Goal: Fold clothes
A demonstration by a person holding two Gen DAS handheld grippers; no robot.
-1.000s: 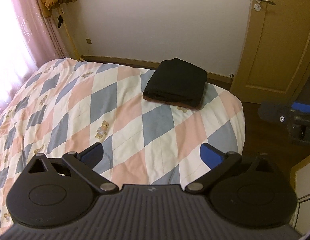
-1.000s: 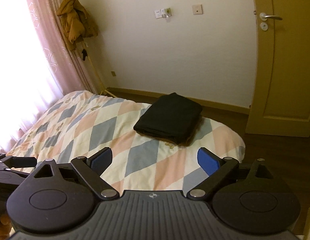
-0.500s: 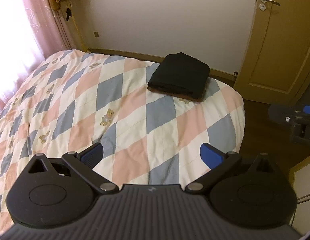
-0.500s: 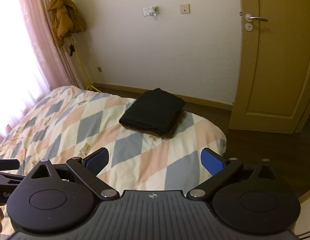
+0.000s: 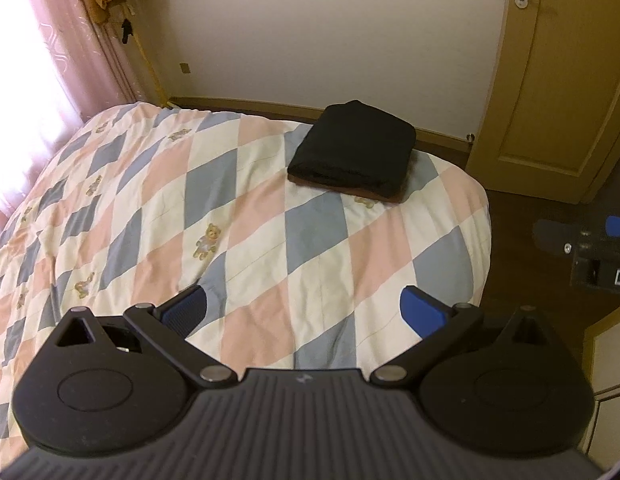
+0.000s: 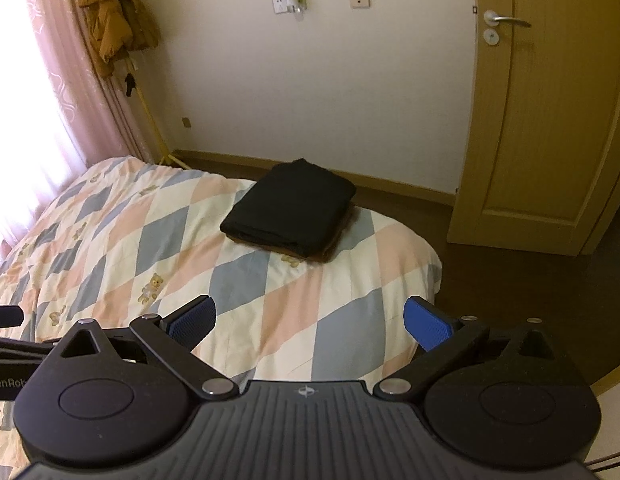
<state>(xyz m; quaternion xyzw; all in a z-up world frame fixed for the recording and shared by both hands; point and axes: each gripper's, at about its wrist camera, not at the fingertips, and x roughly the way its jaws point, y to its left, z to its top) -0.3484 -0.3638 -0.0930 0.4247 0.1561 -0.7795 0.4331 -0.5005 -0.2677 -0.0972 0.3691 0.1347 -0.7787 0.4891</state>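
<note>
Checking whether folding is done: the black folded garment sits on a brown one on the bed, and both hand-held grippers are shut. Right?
Not quite: both views show the left hand-held gripper and right hand-held gripper open, holding nothing. The black garment does sit on the brown one on the bed.

The left gripper hangs over the near part of a bed covered in a diamond-patterned quilt, its blue pads spread wide with nothing between them. A folded black garment lies on a brown one at the bed's far right corner. The right gripper shows at the right edge, over dark floor.
</note>
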